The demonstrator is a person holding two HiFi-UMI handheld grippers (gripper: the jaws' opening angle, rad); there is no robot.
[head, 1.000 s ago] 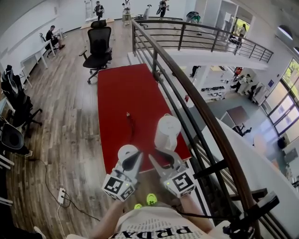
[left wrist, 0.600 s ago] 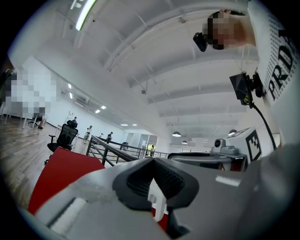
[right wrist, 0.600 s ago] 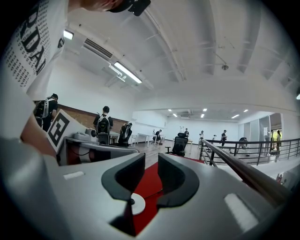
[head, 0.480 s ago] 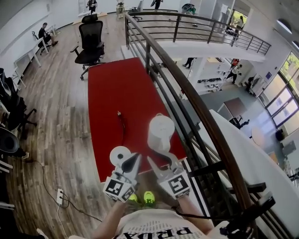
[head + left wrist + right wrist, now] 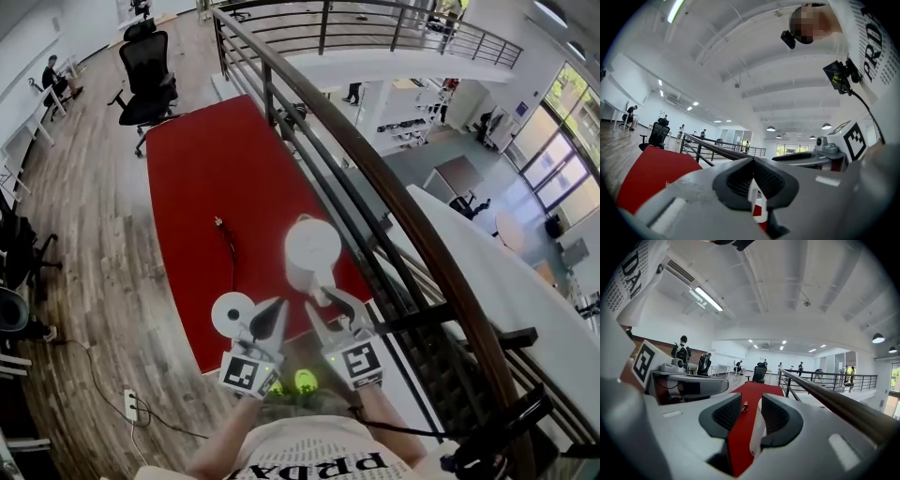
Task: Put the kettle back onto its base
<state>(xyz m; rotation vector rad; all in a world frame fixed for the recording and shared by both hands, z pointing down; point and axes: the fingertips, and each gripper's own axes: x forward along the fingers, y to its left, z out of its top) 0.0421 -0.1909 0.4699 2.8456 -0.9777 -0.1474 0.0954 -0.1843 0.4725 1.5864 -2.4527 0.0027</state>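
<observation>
While the left tool (image 5: pixel 274 315) clamps the base (image 5: pixel 230 312), the right tool (image 5: pixel 326 309) — jaws just parting — straddles the kettle handle (image 5: pixel 320 292).

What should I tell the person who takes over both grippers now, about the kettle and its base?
Left gripper: shut, empty, near the base.
Right gripper: open, jaws just opening; kettle partly between them, not gripped.
The kettle stands upright on the red surface, apart from the base.
Done: nothing seated yet.
Left: grip the kettle, lift it, set it on the base.
</observation>
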